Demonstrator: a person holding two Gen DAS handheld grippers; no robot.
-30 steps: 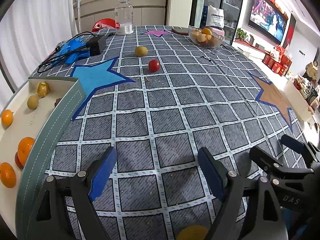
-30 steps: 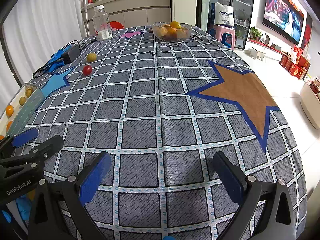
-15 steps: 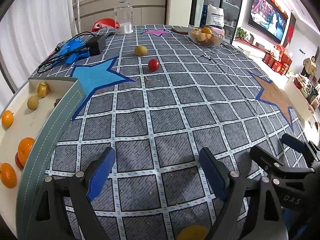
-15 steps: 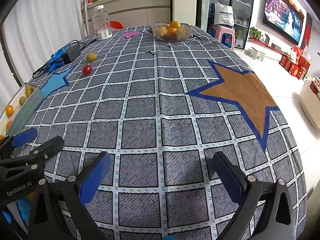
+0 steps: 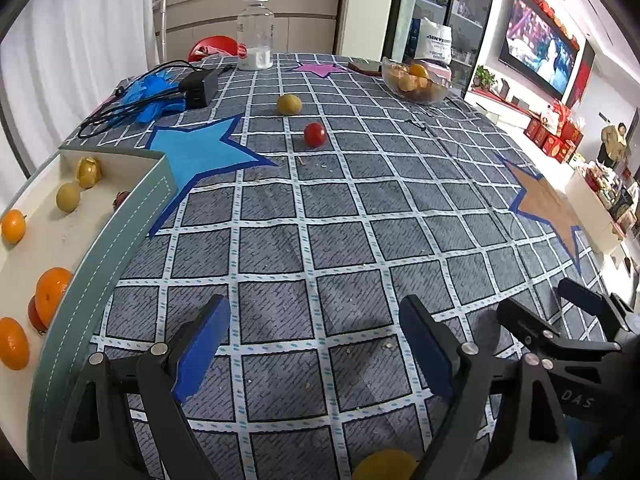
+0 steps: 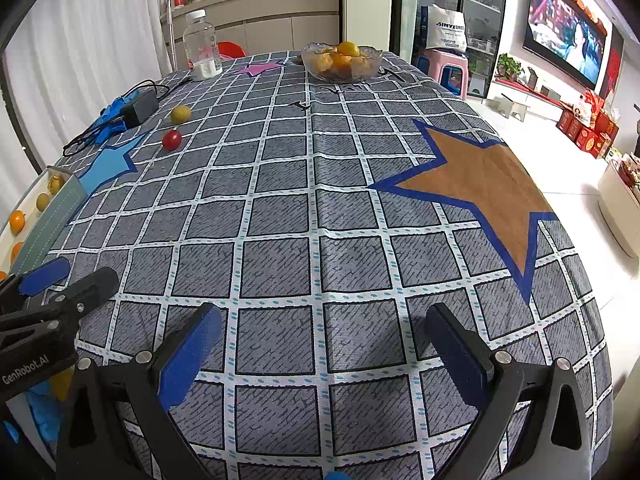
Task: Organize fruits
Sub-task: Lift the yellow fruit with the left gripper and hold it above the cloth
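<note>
A red cherry tomato (image 5: pixel 315 133) and a yellow-green fruit (image 5: pixel 289 104) lie loose on the checked tablecloth, far ahead of both grippers; both also show in the right wrist view, the tomato (image 6: pixel 172 139) and the yellow-green fruit (image 6: pixel 180 114). A tray (image 5: pixel 120 236) at the left holds several oranges and small yellow fruits. My left gripper (image 5: pixel 316 344) is open and empty over the near cloth. My right gripper (image 6: pixel 322 340) is open and empty beside it. A yellow fruit (image 5: pixel 384 465) lies under the left gripper at the frame's bottom edge.
A glass bowl of oranges (image 5: pixel 416 82) stands at the far right, a plastic bottle (image 5: pixel 255 34) at the far edge. A black adapter with cables and blue cloth (image 5: pixel 172 92) lies at the far left. The table edge drops off to the right (image 6: pixel 592 280).
The left gripper has drifted very slightly; the scene is otherwise unchanged.
</note>
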